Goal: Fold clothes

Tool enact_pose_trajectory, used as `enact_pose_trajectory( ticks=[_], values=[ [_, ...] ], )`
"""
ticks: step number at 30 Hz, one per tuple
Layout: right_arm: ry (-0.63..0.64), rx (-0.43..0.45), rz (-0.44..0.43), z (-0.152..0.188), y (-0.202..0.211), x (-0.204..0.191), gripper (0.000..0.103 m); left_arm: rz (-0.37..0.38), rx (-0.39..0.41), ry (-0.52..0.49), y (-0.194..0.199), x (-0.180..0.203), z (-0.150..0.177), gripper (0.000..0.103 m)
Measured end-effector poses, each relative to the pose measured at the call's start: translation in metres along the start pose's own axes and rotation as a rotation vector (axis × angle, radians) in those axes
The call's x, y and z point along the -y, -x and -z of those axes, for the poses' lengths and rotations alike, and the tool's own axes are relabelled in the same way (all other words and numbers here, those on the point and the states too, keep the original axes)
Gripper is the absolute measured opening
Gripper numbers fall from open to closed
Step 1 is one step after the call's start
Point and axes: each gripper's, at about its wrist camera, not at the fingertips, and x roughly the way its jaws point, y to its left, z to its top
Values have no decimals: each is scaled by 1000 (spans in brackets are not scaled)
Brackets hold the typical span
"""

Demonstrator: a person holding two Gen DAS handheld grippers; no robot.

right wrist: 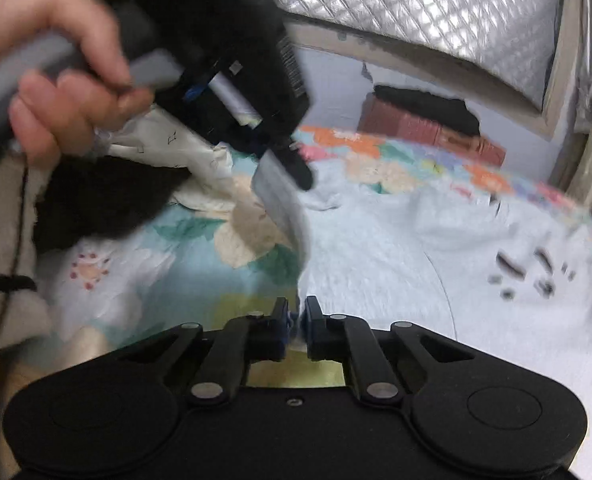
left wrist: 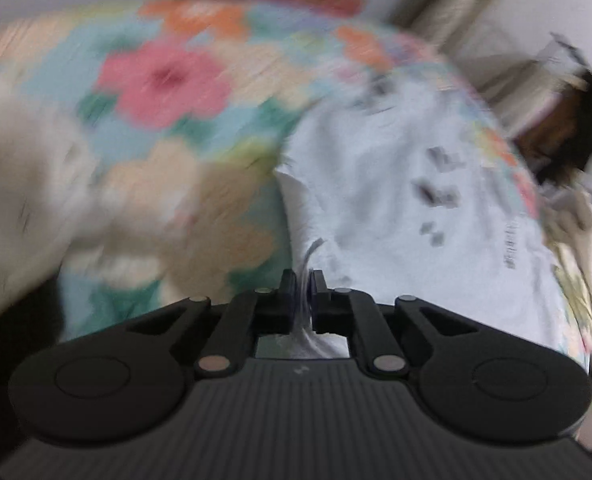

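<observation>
A pale blue-white T-shirt (left wrist: 395, 184) with dark print lies spread on a flowered bedsheet (left wrist: 164, 80). My left gripper (left wrist: 304, 280) is shut on a pinched edge of that shirt, the cloth bunched between its fingers. In the right wrist view the same T-shirt (right wrist: 435, 248) covers the right half of the bed, and my right gripper (right wrist: 296, 308) is shut on its near edge. The left gripper (right wrist: 296, 178) appears there too, held by a person's hand (right wrist: 56, 80), lifting a strip of the shirt's edge off the sheet.
Cream and dark garments (right wrist: 144, 172) lie heaped at the left of the bedsheet (right wrist: 144, 264). A quilted silver panel (right wrist: 415, 12) and a reddish-brown box (right wrist: 427, 128) stand beyond the bed's far side. More crumpled cloth (left wrist: 579, 240) lies at the right edge.
</observation>
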Motion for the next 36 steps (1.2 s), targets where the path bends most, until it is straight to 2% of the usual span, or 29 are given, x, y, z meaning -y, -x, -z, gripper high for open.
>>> enact_pose_trajectory(
  ticks=[2,4,6,9,10,13,14,15,16,20,24,27,29,31,34,36],
  values=[
    [-42,-36,-44,10,-7,4,10,-26,-36,55,-11,-10,-2,6],
    [-87,-46,-86,17,-9,7,10,-23,-42,52,-13,-8,-4,7],
    [-135,-23,-129,21,-3,9,10,0,-34,5,-7,3,-2,10],
    [-145,-6,-167,16,5,11,9,28,-24,-110,1,27,-3,25],
    [-146,-3,-161,13,5,12,10,26,-23,-151,0,36,-7,30],
    [-213,23,-103,4,8,31,15,-1,6,-260,-1,56,-32,34],
    [-239,29,-82,1,13,38,21,-14,18,-299,-2,63,-43,41],
    [-266,31,-56,-3,17,47,30,-24,29,-329,-4,69,-55,43],
    [-292,30,-29,-9,19,58,34,-26,38,-346,-7,73,-68,43],
    [-321,-19,-14,-53,28,107,44,-5,73,-340,-30,80,-113,45],
    [-300,-143,10,-113,28,151,57,64,80,-342,-73,77,-141,47],
    [-280,-288,68,-143,12,177,58,125,113,-333,-96,67,-144,52],
    [-217,-410,133,-154,-11,185,58,173,135,-314,-107,57,-143,60],
    [-165,-457,148,-159,-34,193,58,169,122,-310,-121,51,-147,61],
    [-123,-436,156,-169,-72,209,58,119,101,-321,-136,45,-153,62],
    [-156,-373,175,-177,-100,227,58,166,79,-280,-146,36,-156,64]
  ],
)
